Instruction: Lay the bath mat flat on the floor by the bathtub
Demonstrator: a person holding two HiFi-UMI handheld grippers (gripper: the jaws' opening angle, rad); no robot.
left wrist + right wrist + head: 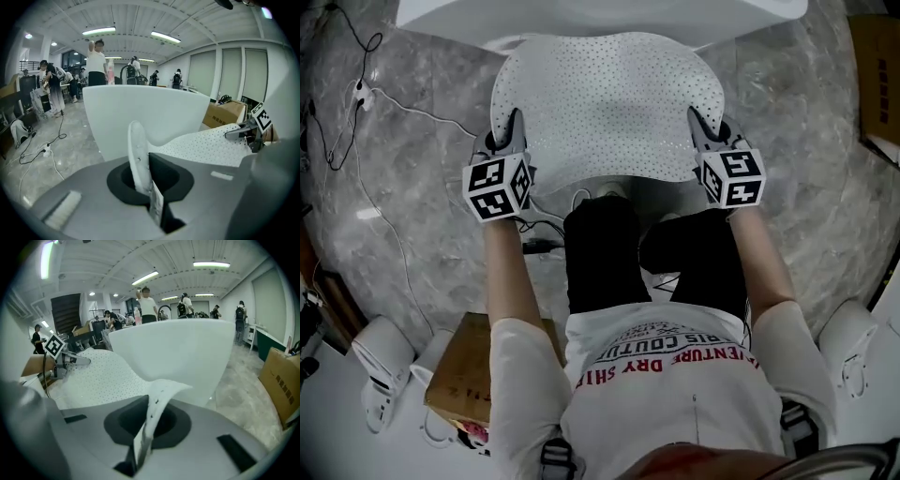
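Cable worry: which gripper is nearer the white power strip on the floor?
Left. The left gripper grips the white perforated bath mat at the edge facing the power strip; the right gripper, the opposite edge.

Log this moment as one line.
left tool: shut on bath mat | right tool: shut on bath mat | bath mat: spread between tools, beside bathtub | floor contact: unclear

The floor [412, 187] was grey marbled stone, with a white cable [420, 113] trailing across its left side and a cardboard box [469, 366] standing near. Long strip lights [99, 31] glowed on the ribbed white ceiling [140, 14], and people [96, 63] stood far off across the hall.
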